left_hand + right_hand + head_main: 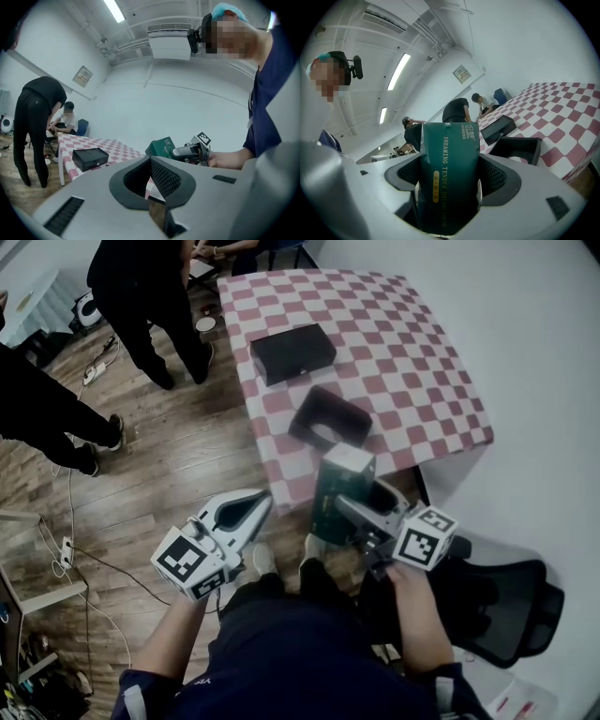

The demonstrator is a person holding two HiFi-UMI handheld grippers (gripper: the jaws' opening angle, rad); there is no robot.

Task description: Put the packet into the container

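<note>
A dark green packet (pixel 341 486) with gold print hangs upright over the table's near edge, and my right gripper (pixel 354 510) is shut on its lower part. In the right gripper view the packet (pixel 449 159) fills the gap between the jaws of the right gripper (pixel 449 199). The open black container (pixel 330 420) lies on the checkered table (pixel 412 352) just beyond the packet, seen also as the container (pixel 518 149) ahead to the right. My left gripper (pixel 265 499) is held low to the left of the table, shut and empty, its tips (pixel 150 161) meeting.
A closed black box (pixel 292 352) sits farther back on the table. People stand on the wooden floor (pixel 178 456) at the left, with cables nearby. A black office chair (pixel 511 606) is at my right, beside the white wall.
</note>
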